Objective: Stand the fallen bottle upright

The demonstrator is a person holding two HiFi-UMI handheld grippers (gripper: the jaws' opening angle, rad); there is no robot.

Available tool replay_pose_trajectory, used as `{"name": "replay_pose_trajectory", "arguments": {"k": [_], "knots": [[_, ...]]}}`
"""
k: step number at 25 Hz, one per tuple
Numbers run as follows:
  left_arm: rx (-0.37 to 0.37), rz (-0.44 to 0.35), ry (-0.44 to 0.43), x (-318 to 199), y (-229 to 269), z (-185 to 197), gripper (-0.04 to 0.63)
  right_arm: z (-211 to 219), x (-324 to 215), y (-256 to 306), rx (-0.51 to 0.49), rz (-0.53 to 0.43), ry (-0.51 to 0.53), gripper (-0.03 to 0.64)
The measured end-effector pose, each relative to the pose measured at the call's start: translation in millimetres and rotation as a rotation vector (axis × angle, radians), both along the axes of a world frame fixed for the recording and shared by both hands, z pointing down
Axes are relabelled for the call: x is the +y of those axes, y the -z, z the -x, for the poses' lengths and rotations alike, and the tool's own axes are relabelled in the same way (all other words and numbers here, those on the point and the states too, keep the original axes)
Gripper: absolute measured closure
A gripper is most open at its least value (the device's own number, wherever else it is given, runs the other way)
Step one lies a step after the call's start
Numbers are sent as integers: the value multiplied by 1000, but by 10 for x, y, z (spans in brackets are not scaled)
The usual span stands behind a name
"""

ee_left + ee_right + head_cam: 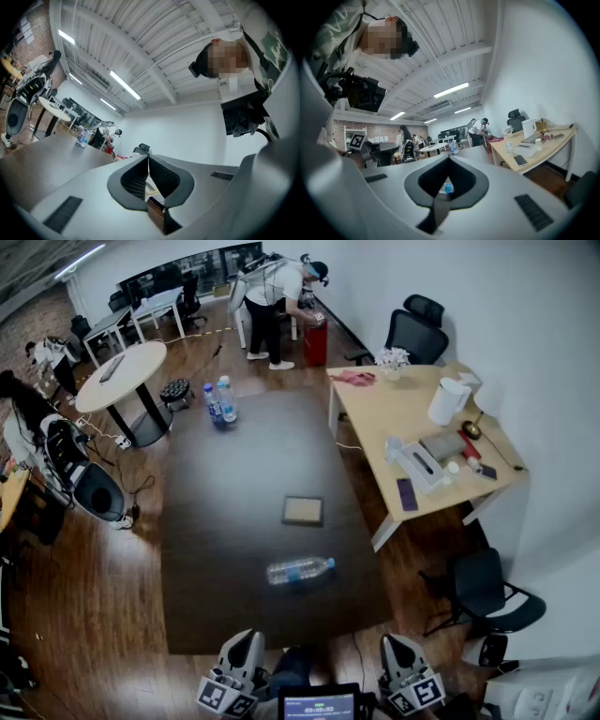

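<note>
Three plastic water bottles sit on the one dark table: one fallen bottle and two upright bottles at the far end. One flat square tray also lies there. There are two grippers, the left gripper and the right gripper. One light wooden desk carries one white kettle and one dark phone. Three black office chairs stand around it. There is one round white table. At least one person stands at the back.
</note>
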State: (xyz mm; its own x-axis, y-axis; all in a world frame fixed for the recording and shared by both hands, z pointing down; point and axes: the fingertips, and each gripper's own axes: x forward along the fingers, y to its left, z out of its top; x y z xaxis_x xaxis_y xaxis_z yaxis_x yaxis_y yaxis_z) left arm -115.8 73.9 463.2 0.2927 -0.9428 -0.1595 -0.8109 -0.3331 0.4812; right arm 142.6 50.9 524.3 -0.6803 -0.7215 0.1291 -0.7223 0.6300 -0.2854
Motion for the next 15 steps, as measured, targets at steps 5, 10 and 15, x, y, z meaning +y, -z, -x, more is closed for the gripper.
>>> {"name": "replay_pose_trajectory", "arguments": {"k": [5,10,15], "knots": [[-84,79,-83,-480,-274,156,592,250,-496,59,6,6,-51,597],[-225,71,-213,-960,-388,9,592,357,-821,82,15,4,-42,597],[-416,168,-251,-1361,-832,-46,575,293,-1067,47,15,29,-39,597]]}}
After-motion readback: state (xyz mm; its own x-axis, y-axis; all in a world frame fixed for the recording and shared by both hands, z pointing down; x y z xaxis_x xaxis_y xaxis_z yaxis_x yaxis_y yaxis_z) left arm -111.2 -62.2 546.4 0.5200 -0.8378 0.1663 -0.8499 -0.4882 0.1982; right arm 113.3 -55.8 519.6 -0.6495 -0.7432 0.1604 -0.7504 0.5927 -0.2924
